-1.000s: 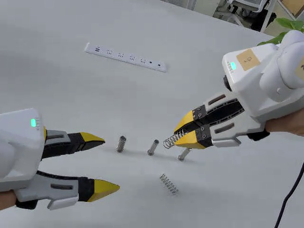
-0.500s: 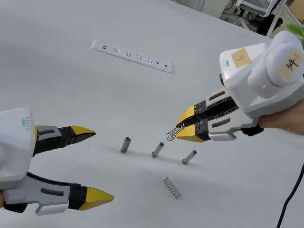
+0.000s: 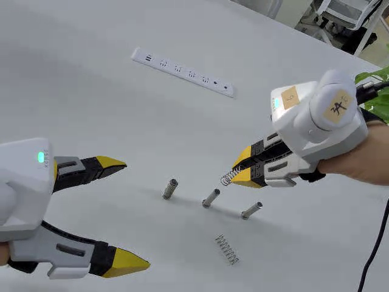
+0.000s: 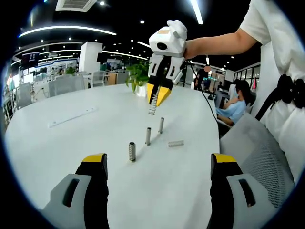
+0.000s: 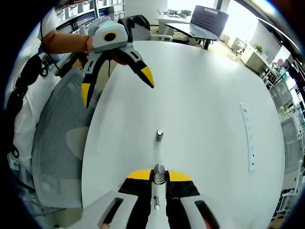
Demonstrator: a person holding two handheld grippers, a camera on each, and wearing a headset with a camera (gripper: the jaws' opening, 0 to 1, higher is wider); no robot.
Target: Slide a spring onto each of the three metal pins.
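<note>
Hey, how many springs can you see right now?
3. A fitted spring on the leftmost pin, a held spring in the right claw, a loose spring lying on the table. None looks hidden.

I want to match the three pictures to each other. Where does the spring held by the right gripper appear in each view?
Head view: the spring is right of centre, sticking out of the right gripper.
Left gripper view: upper centre, hanging from the other gripper's yellow tips.
Right gripper view: bottom centre, between this view's own jaws.
Shared landmark: the white power strip, also at and.
</note>
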